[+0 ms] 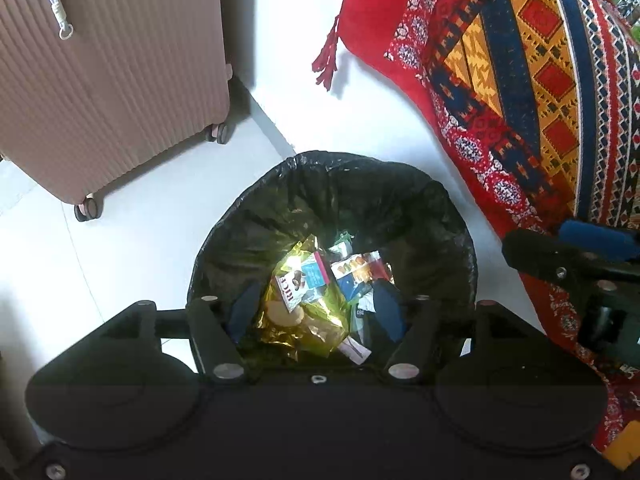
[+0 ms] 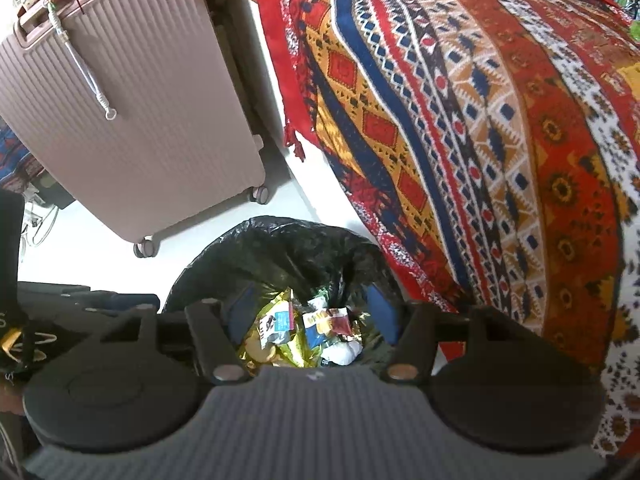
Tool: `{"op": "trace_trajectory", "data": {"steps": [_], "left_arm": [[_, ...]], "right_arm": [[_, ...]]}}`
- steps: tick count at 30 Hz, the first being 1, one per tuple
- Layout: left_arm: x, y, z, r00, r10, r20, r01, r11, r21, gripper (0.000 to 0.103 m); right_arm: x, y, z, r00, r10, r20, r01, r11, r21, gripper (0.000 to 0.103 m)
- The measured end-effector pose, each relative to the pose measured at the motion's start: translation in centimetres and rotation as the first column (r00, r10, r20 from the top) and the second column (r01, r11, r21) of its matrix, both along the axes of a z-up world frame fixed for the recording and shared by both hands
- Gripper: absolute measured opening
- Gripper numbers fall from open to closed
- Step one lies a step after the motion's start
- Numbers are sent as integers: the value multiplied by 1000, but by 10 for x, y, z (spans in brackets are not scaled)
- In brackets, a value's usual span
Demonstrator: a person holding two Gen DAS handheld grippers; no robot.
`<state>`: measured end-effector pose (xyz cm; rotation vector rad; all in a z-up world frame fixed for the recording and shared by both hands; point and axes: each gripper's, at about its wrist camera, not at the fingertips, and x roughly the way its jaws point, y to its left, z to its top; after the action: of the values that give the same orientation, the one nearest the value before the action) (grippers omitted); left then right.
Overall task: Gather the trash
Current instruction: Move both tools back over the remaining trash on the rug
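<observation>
Our left claw hangs over the mouth of a bin lined with a black bag, its two blue-padded fingers spread apart with nothing pinched between them. Below the gap, inside the bag, we see the trash: a gold foil wrapper with a rice snack label, and a red-and-blue packet just beside it. A pink ribbed suitcase stands on the white floor to the upper left, and a red patterned blanket drapes down at the right, close to the bin. The right claw's black body shows at the right edge.

From the right wrist view, our right claw also points down into the black bag, fingers spread, gripping nothing. The gold foil wrapper and the red-and-blue packet lie at the bottom, with a white crumpled scrap next to them. The suitcase leans at upper left; the blanket fills the right.
</observation>
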<state>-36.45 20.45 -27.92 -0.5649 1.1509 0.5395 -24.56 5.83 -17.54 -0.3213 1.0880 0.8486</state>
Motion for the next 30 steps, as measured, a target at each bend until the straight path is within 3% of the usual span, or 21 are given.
{"op": "trace_trajectory", "data": {"steps": [24,30], "left_arm": [[14,-13,35,997,-61,43,59,997,49,68],[18,-19,58,994,-87,71,82,994,76,68]], "right_arm": [[10,-25,25,995,-90,31,90,996,12,74],[12,-35,37,993,-117,33,116,993,25,74]]}}
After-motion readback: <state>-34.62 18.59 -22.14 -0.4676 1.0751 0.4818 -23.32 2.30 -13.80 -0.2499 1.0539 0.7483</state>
